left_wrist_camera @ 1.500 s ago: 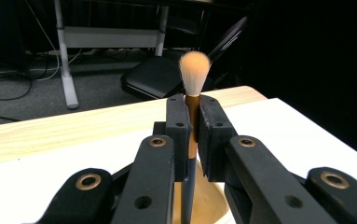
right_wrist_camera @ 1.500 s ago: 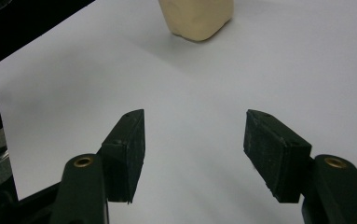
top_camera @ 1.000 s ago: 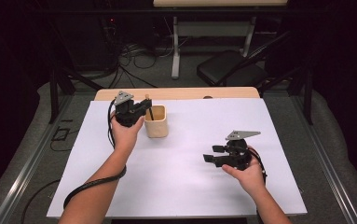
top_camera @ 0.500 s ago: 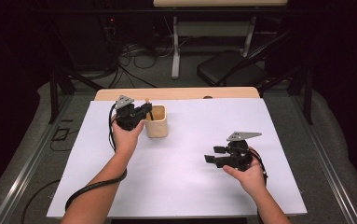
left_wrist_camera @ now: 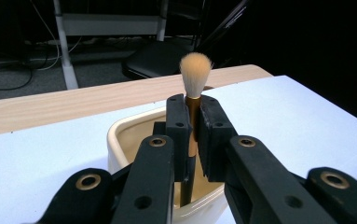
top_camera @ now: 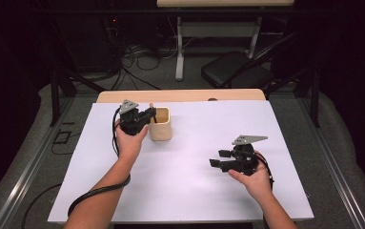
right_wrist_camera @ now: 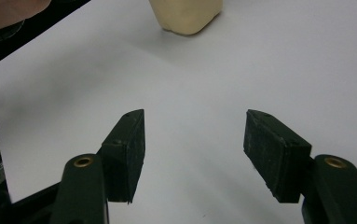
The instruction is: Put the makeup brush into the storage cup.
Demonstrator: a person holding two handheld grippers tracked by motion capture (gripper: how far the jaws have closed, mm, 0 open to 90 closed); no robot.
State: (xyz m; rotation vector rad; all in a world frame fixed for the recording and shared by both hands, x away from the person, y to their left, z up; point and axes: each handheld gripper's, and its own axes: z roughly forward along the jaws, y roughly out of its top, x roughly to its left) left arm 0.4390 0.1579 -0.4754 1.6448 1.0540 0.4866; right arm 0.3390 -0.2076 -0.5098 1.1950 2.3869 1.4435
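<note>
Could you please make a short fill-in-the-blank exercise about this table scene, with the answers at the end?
1. The left claw is shut on the handle of a ____.
2. The tool's lower end stands inside the cream-coloured ____, with its bristles pointing up.
3. The right claw is ____, with nothing between its jaws.
4. The white sheet lies on a ____ table.

Answers: brush; cup; open; wooden

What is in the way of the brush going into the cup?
Nothing that shows. The left gripper is shut on the brush, which stands upright with its bristles up and its handle end already down inside the cup. The cup's opening around the handle looks bare. The right gripper is open, well off to the side.
</note>
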